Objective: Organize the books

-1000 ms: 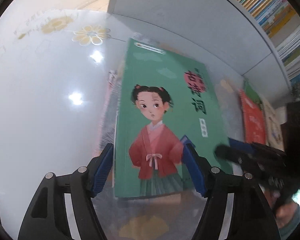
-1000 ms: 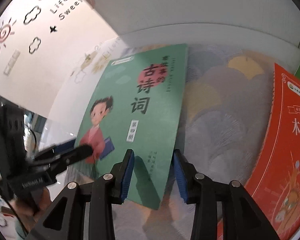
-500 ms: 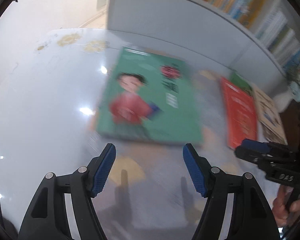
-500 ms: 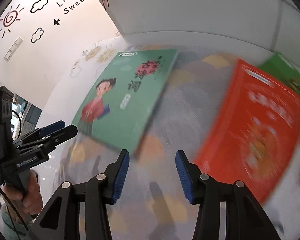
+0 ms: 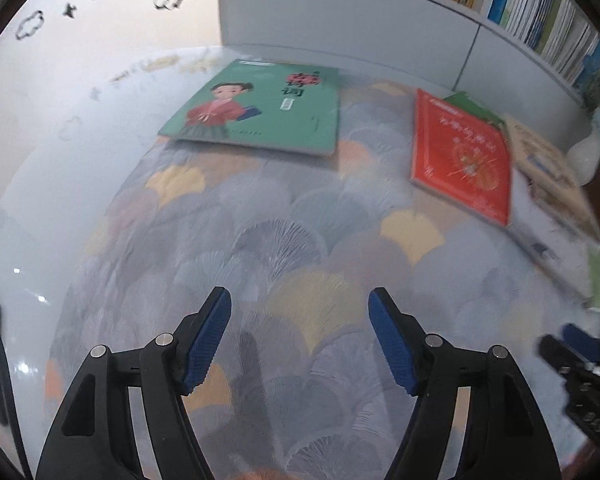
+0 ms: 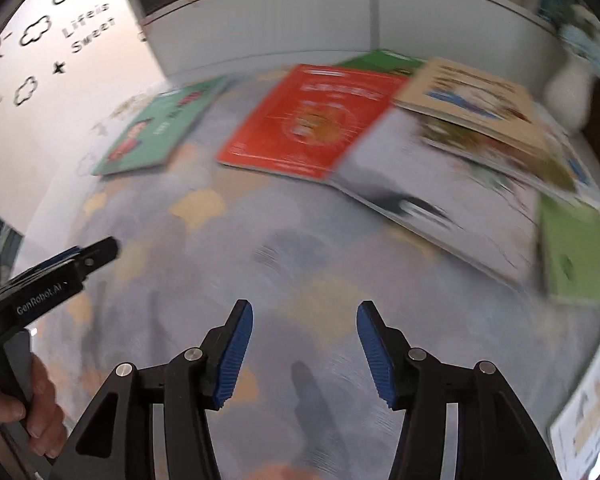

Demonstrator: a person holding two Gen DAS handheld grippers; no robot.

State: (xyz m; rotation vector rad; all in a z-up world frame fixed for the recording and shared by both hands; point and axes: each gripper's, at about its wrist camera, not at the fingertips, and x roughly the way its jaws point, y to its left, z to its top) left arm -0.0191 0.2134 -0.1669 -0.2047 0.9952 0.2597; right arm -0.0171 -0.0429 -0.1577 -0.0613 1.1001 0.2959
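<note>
A green book with a girl in red on its cover [image 5: 260, 110] [image 6: 160, 128] lies flat at the far left of the patterned tablecloth. To its right lie a red book [image 5: 460, 154] [image 6: 312, 120], a darker green book under it [image 5: 474, 106], a beige picture book [image 6: 468, 92] and a white book [image 6: 440, 196]. My left gripper [image 5: 300, 336] hovers over bare cloth well short of the books, its jaws opening with nothing between them. My right gripper [image 6: 304, 350] also hangs over bare cloth, jaws opening and empty.
A white shelf unit with rows of upright books [image 5: 520, 4] runs along the back. A white vase [image 6: 568, 92] stands at the far right. A light green book [image 6: 576, 256] lies near the table's right edge. A hand [image 6: 40, 400] grips the left gripper's handle.
Both grippers have let go of the green book and pulled back from it toward me. The right view has swung right, bringing the red, beige and white books in. The right jaws have widened.
</note>
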